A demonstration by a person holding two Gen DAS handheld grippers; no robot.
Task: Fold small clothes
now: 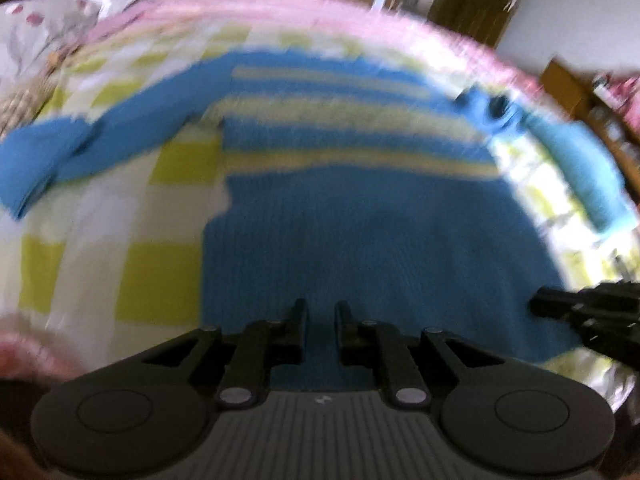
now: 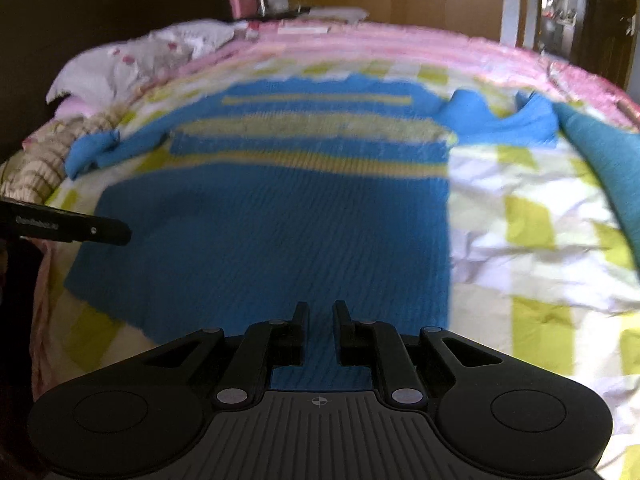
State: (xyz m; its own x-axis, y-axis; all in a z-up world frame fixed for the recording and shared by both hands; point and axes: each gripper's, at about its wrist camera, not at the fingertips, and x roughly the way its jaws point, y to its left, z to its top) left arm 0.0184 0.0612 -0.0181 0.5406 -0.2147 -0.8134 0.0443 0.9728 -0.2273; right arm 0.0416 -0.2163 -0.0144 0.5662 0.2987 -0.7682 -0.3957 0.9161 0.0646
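A small blue knit sweater (image 1: 360, 232) with yellow stripes lies flat on a checked bedspread, sleeves spread to both sides; it also shows in the right wrist view (image 2: 272, 232). My left gripper (image 1: 320, 308) hovers over the sweater's bottom hem near its left side, jaws narrowly apart with nothing between them. My right gripper (image 2: 320, 308) hovers over the hem near the right side, jaws also narrowly apart and empty. Each gripper shows in the other's view: the right one at the right edge (image 1: 580, 312), the left one at the left edge (image 2: 72, 230). Both views are blurred.
The yellow-and-white checked bedspread (image 2: 532, 220) covers the bed, with a pink border (image 2: 400, 40) at the far side. A white flowered pillow (image 2: 132, 60) and a brown checked cloth (image 2: 44, 160) lie at the far left. Wooden furniture (image 1: 600, 108) stands at the right.
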